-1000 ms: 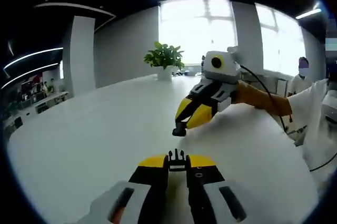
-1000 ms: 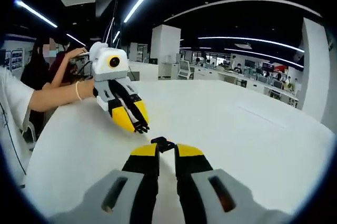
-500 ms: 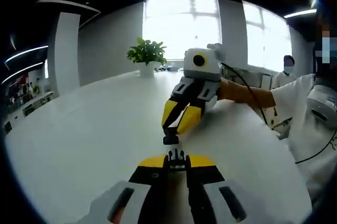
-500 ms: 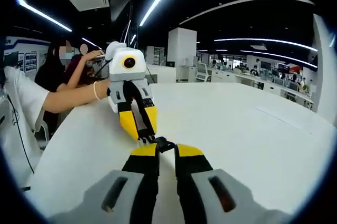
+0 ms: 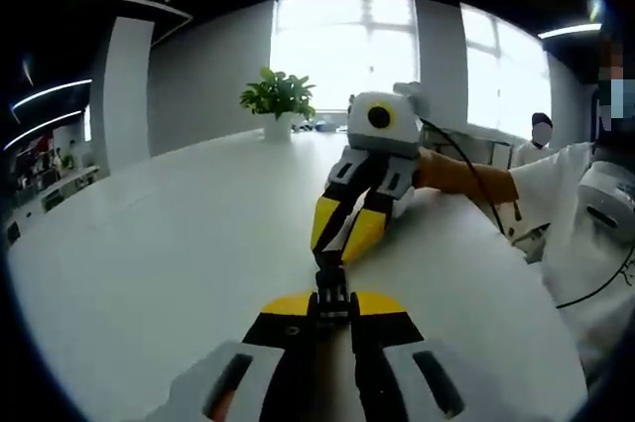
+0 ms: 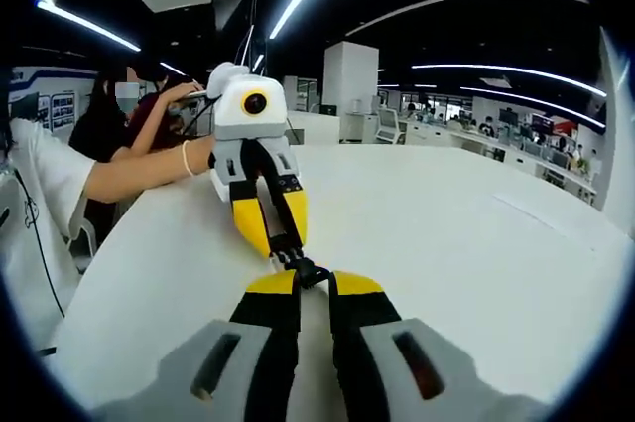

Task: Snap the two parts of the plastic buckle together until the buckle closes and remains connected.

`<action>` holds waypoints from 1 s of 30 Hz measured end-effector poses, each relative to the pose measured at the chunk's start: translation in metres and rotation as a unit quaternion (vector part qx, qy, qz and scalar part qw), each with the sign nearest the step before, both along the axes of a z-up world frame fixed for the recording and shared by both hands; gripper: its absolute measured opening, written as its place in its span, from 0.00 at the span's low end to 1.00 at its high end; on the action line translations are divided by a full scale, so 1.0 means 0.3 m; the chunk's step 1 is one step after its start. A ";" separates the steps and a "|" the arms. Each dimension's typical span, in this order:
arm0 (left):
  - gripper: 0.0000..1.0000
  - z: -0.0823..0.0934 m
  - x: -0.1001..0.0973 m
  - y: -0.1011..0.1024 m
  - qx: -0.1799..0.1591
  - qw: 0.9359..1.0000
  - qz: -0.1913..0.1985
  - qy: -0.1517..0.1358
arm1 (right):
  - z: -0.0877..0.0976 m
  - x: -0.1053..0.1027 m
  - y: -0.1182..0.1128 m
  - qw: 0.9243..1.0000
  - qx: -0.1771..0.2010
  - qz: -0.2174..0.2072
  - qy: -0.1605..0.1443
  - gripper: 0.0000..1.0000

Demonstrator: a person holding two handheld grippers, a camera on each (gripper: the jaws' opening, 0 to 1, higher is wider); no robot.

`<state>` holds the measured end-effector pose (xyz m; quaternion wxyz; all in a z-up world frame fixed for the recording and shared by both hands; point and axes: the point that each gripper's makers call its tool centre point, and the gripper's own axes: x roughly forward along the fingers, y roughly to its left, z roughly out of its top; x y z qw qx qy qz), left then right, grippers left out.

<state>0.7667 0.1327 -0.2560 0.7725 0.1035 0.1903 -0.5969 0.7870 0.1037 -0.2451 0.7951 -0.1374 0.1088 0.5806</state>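
The two buckle halves (image 5: 331,288) meet tip to tip above the table (image 5: 179,243), apparently so the prongs can slide straight into the socket. The left gripper (image 5: 334,305) clamps one half; the right gripper (image 6: 313,281) clamps the other, directly opposite, jaws aligned for pushing.

Item: small black plastic buckle, two parts. I see the pronged black male part (image 5: 332,295) pinched at my left gripper (image 5: 333,305) tips, meeting the black socket part (image 6: 310,272) clamped in my right gripper (image 6: 313,281). Both are raised above the table, end to end, touching.
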 end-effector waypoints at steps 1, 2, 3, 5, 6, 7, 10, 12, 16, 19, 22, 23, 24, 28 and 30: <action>0.12 -0.003 -0.001 0.000 0.002 1.000 0.000 0.001 | 0.000 -0.001 0.000 1.000 0.000 0.001 0.000 0.11; 0.12 -0.006 -0.001 0.000 0.003 1.000 -0.001 0.001 | 0.001 -0.002 0.001 1.000 0.001 0.001 0.001 0.11; 0.12 -0.009 0.000 0.000 0.005 1.000 -0.001 0.002 | 0.002 -0.003 0.002 1.000 0.002 0.002 0.001 0.11; 0.12 -0.012 0.000 0.000 0.006 1.000 0.000 0.003 | 0.001 -0.004 0.002 1.000 0.000 0.003 0.000 0.11; 0.12 -0.011 0.001 0.000 0.005 1.000 0.000 0.005 | 0.001 -0.004 0.002 1.000 0.000 0.003 0.000 0.11; 0.12 -0.011 0.002 0.000 0.005 1.000 0.000 0.005 | 0.001 -0.004 0.002 1.000 0.000 0.004 0.000 0.11; 0.12 -0.012 0.002 -0.002 0.002 1.000 0.002 0.007 | -0.003 -0.006 0.003 1.000 -0.004 0.005 -0.001 0.11; 0.12 -0.012 0.001 -0.003 0.001 1.000 0.001 0.008 | -0.007 -0.009 0.003 1.000 -0.007 0.005 -0.002 0.11; 0.12 -0.012 0.001 -0.004 0.001 1.000 0.000 0.006 | -0.011 -0.007 0.002 1.000 -0.012 0.005 -0.003 0.11; 0.12 -0.003 -0.002 -0.008 -0.007 1.000 -0.002 0.006 | -0.026 -0.011 0.005 1.000 -0.023 0.007 -0.004 0.11; 0.12 0.001 -0.006 -0.010 -0.011 1.000 -0.005 0.006 | -0.027 -0.017 0.006 1.000 -0.025 0.010 -0.007 0.11; 0.12 -0.001 -0.006 -0.011 -0.010 1.000 -0.005 0.005 | -0.027 -0.017 0.007 1.000 -0.025 0.011 -0.006 0.11; 0.12 -0.004 -0.008 -0.013 -0.008 1.000 -0.007 0.004 | -0.027 -0.018 0.007 1.000 -0.024 0.011 -0.006 0.11; 0.12 -0.009 -0.010 -0.015 -0.003 1.000 -0.010 0.001 | -0.028 -0.021 0.006 1.000 -0.026 0.012 -0.007 0.11; 0.12 -0.012 -0.011 -0.017 -0.001 1.000 -0.013 -0.002 | -0.028 -0.022 0.007 1.000 -0.025 0.012 -0.006 0.11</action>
